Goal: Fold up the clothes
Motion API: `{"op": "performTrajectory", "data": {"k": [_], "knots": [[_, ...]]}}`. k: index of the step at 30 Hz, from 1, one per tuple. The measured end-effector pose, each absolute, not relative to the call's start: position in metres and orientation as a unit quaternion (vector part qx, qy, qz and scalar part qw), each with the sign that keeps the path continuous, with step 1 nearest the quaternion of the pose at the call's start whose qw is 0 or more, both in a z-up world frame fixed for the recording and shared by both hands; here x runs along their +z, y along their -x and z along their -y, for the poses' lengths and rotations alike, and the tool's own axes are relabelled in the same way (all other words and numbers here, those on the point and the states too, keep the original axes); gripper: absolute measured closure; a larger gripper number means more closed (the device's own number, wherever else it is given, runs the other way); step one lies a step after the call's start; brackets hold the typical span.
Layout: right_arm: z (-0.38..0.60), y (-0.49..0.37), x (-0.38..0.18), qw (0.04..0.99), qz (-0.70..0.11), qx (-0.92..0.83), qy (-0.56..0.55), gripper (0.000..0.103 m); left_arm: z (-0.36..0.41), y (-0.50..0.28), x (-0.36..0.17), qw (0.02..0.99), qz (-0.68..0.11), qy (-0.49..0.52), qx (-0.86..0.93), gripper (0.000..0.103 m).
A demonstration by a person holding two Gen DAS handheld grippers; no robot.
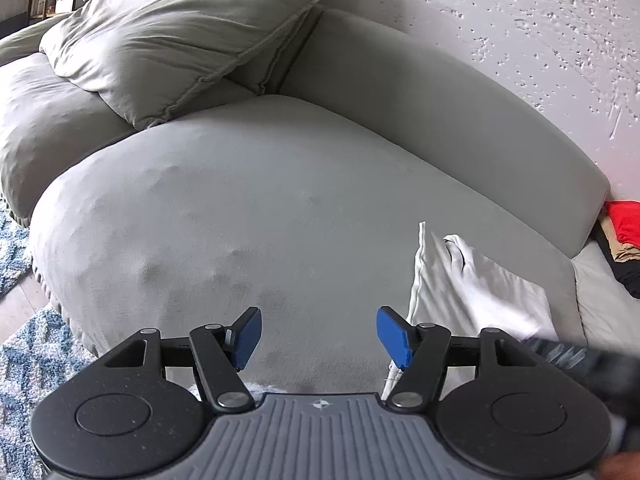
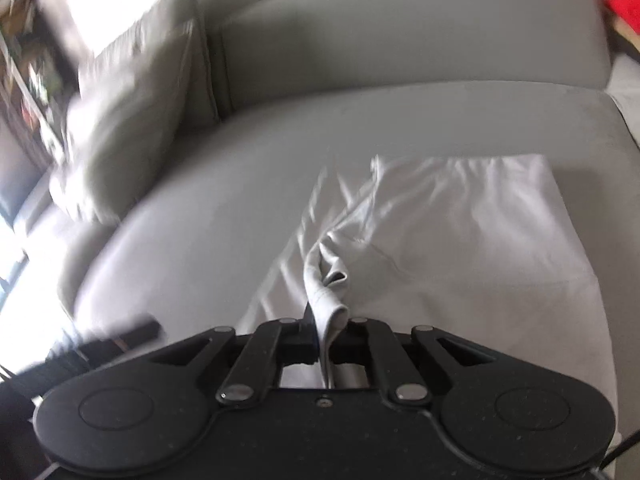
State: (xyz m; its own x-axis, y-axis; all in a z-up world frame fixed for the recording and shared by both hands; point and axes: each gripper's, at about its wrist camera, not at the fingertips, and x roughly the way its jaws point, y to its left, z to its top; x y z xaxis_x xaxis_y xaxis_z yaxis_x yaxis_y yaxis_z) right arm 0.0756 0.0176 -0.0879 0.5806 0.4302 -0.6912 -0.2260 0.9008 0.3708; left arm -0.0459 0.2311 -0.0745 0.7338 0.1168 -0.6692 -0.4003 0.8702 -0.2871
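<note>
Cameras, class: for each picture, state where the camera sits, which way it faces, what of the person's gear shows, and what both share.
Left wrist: on the left gripper, facing along open blue fingers over the grey sofa towards the pillows; white garment at right.
Right wrist: on the right gripper, shut on the white garment, facing the sofa back.
Shared: sofa, white garment, pillows, red cloth.

The right gripper point(image 2: 326, 328) is pinching a bunched edge of the white garment point(image 2: 460, 232), its jaws closed on the fabric. The rest of the garment is lying spread on the grey sofa seat point(image 2: 208, 200). A cushion point(image 2: 132, 120) is leaning at the left, blurred.
</note>
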Motion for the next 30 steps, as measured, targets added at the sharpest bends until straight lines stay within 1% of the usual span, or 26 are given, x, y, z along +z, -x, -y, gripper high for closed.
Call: {"op": "performTrajectory", "data": {"k": [3,6,11,12,14,15,17,18,21,22,23,24,25,26,27,28,29,30], "knots": [[-0.007,-0.085,-0.073,0.868,-0.408,0.206,-0.195,0.099,-0.232,0.043,-0.075,0.905,-0.339,0.216,0.142,0.04],[-0.006,-0.092,-0.067,0.858,-0.41,0.214,-0.227,0.099,-0.233,0.044,-0.074,0.904,-0.339,0.216,0.146,0.04],[-0.025,-0.089,-0.069,0.854,-0.423,0.23,-0.198,0.098,-0.235,0.048,-0.073,0.901,-0.333,0.228,0.158,0.04],[-0.03,-0.088,-0.071,0.853,-0.428,0.233,-0.187,0.093,-0.236,0.048,-0.073,0.901,-0.332,0.229,0.16,0.04],[-0.036,-0.09,-0.078,0.842,-0.446,0.254,-0.168,0.086,-0.236,0.049,-0.072,0.901,-0.33,0.228,0.163,0.04],[-0.035,-0.088,-0.078,0.837,-0.449,0.267,-0.163,0.077,-0.236,0.05,-0.072,0.902,-0.329,0.227,0.164,0.04],[-0.029,-0.082,-0.073,0.83,-0.45,0.29,-0.159,0.066,-0.236,0.051,-0.071,0.902,-0.327,0.226,0.167,0.04],[-0.02,-0.079,-0.068,0.829,-0.444,0.299,-0.163,0.064,-0.235,0.051,-0.071,0.903,-0.326,0.225,0.167,0.041],[0.014,-0.071,-0.053,0.841,-0.424,0.294,-0.163,0.064,-0.233,0.048,-0.069,0.905,-0.329,0.218,0.161,0.045],[0.029,-0.068,-0.049,0.848,-0.416,0.284,-0.165,0.064,-0.231,0.047,-0.068,0.907,-0.33,0.209,0.155,0.048],[0.044,-0.065,-0.045,0.855,-0.408,0.273,-0.168,0.064,-0.228,0.045,-0.067,0.91,-0.331,0.2,0.147,0.053],[0.062,-0.061,-0.042,0.863,-0.399,0.258,-0.169,0.064,-0.224,0.043,-0.066,0.916,-0.33,0.188,0.133,0.063],[0.075,-0.058,-0.041,0.871,-0.392,0.244,-0.167,0.065,-0.217,0.042,-0.063,0.924,-0.324,0.172,0.107,0.085],[0.085,-0.054,-0.044,0.877,-0.389,0.232,-0.159,0.067,-0.21,0.04,-0.061,0.931,-0.32,0.153,0.082,0.097],[0.095,-0.05,-0.047,0.883,-0.386,0.22,-0.15,0.074,-0.201,0.036,-0.058,0.937,-0.319,0.128,0.06,0.098],[0.103,-0.045,-0.051,0.89,-0.383,0.209,-0.134,0.079,-0.192,0.032,-0.056,0.942,-0.318,0.1,0.042,0.098],[0.105,-0.043,-0.057,0.892,-0.386,0.204,-0.117,0.083,-0.181,0.026,-0.054,0.946,-0.317,0.067,0.03,0.098],[0.106,-0.041,-0.062,0.894,-0.389,0.2,-0.1,0.083,-0.171,0.02,-0.054,0.946,-0.321,0.036,0.021,0.098]]}}
